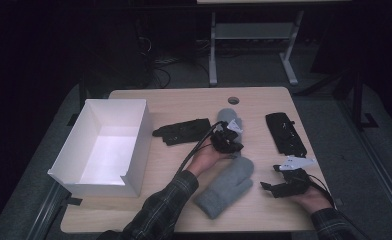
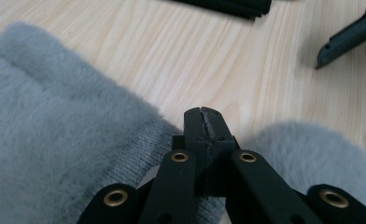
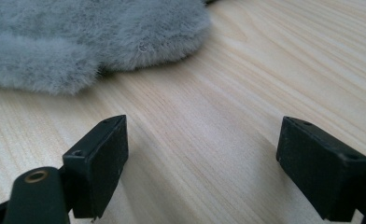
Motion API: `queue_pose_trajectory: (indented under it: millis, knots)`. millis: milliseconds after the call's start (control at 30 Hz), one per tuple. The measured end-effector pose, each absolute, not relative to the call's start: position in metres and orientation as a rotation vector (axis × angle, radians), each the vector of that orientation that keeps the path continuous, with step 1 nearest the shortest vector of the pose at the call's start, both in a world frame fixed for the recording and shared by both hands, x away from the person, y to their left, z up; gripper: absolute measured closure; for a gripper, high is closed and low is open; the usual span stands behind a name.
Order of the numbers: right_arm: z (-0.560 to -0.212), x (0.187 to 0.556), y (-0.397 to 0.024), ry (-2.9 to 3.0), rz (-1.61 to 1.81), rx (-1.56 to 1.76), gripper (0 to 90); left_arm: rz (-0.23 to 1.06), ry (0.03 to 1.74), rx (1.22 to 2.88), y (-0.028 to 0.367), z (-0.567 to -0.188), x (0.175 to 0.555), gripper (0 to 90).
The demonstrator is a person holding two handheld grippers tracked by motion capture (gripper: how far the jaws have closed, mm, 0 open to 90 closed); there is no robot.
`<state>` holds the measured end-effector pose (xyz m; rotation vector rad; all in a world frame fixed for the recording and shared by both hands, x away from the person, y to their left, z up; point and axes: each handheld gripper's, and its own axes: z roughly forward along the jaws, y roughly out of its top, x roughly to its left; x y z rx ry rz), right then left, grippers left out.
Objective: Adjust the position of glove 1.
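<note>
Two grey fuzzy mittens lie on the wooden table (image 1: 264, 102). One mitten (image 1: 227, 117) is at the middle, the other mitten (image 1: 226, 186) is nearer the front edge. My left gripper (image 1: 230, 141) hovers between them, jaws shut with nothing seen between the tips (image 2: 203, 115). Grey fleece (image 2: 55, 126) lies under it to the left, and more fleece (image 2: 312, 149) shows at lower right. My right gripper (image 1: 270, 186) rests at the front right, open (image 3: 202, 163) over bare wood. The near mitten's edge (image 3: 92, 32) lies beyond its jaws.
An open white box (image 1: 106, 145) stands at the table's left. A flat black object (image 1: 183, 131) lies left of the far mitten, and another black object (image 1: 285, 132) lies at the right. Table legs and cables show beyond the far edge.
</note>
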<state>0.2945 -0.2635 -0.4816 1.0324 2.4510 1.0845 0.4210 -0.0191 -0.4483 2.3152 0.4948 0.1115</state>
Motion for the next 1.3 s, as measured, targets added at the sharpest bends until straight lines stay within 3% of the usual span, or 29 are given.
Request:
queue_pose_trajectory:
  millis: [433,733,1233,1300]
  knots:
    - [-0.482,0.295,-0.263,2.447,1.078,1.036,16.4,0.112,0.519,2.341,0.025,-0.446,0.408,89.6]
    - [-0.482,0.295,-0.263,2.444,1.077,1.038,16.4,0.134,0.537,2.313,0.035,-0.439,0.407,88.8]
    - [-0.482,0.295,-0.263,2.445,1.079,1.04,16.4,0.26,0.737,2.259,0.028,-0.436,0.455,48.9]
    - [-0.482,0.296,-0.263,2.445,1.077,1.037,16.4,0.262,0.738,2.267,0.027,-0.438,0.456,48.4]
